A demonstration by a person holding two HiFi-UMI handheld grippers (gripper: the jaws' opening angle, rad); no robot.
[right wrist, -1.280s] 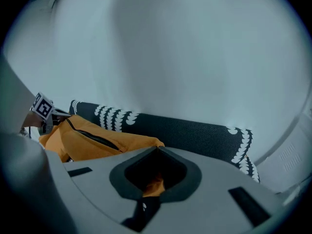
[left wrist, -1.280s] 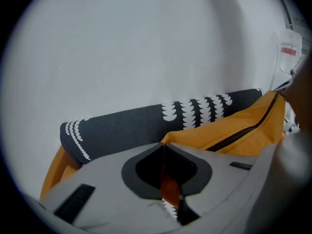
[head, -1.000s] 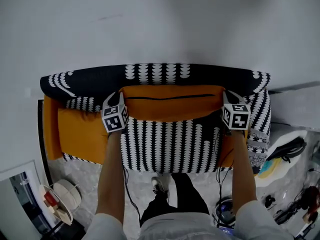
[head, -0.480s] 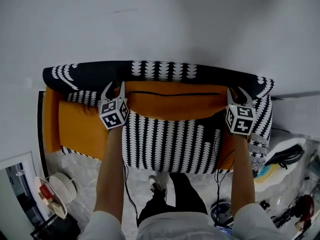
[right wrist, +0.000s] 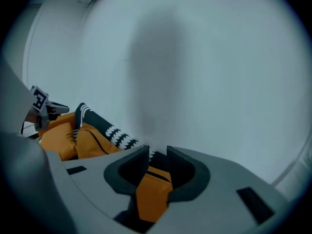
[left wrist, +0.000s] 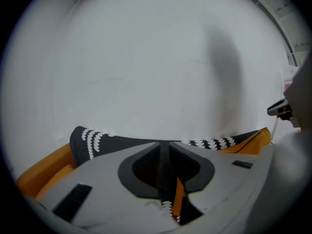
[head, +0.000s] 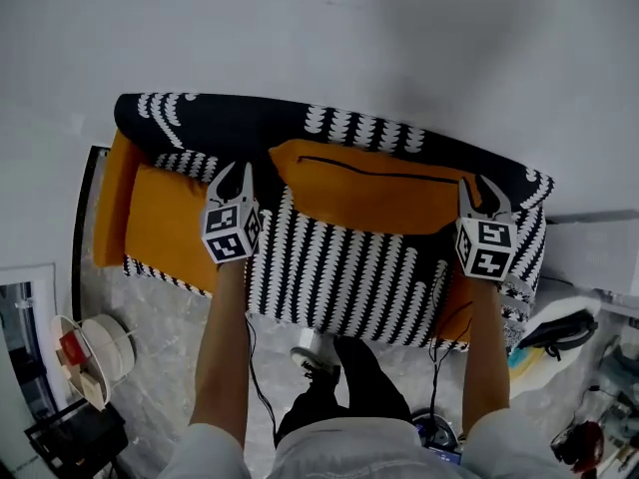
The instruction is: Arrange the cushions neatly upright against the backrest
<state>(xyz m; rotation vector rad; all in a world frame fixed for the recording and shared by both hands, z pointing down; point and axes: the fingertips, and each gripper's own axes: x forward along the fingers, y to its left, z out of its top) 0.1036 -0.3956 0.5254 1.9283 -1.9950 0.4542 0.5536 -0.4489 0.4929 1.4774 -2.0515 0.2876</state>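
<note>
Placing step: the long cushion point(head: 374, 193) leans upright against the backrest point(head: 220, 123). The left tongs point(head: 235, 173), just closing, stand narrowly apart and empty; the right tongs point(head: 481, 190), just opened, straddle its edge unpressed. Next, probably, the second cushion point(head: 165, 223) at the sofa's left end needs standing up.

2 orange cushions
Zipped cushion point(head: 374, 193) leans on patterned backrest point(head: 230, 123), ctr-right; plain cushion point(head: 170, 223) lies at L end.
</note>
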